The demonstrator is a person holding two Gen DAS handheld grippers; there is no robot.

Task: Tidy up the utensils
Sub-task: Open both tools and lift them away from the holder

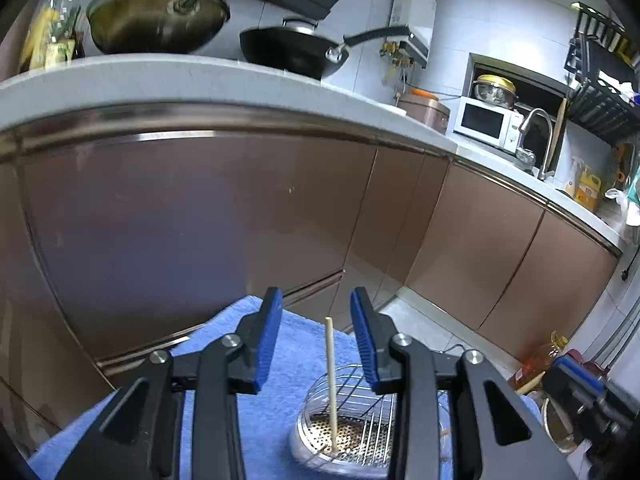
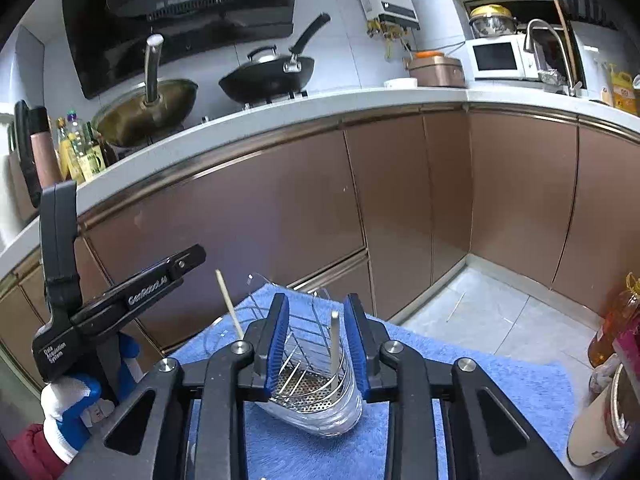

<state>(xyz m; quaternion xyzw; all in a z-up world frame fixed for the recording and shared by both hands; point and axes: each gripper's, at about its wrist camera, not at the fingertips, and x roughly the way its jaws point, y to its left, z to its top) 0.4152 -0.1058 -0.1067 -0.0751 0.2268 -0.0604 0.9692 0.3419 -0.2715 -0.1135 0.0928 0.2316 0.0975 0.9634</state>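
The right gripper fills the bottom of its own view, its blue-padded jaws standing moderately apart with nothing between the pads; a pale chopstick shows in the gap but stands beyond them, inside the utensil holder. The left gripper likewise hangs just above the holder with its jaws parted and empty.

The holder, a clear round cup with a wire divider and a perforated metal floor, sits on a blue towel in front of the brown cabinets.

Judging by this, the sorting is partly done: two chopsticks stand in the holder. In the right wrist view one rises on the holder's right side and a second chopstick leans out on its left. The left wrist view shows only one of them clearly. No loose utensils are visible on the towel around the holder, so what is left to sort cannot be told.

Counted: two grippers, one holder, two chopsticks, one towel.
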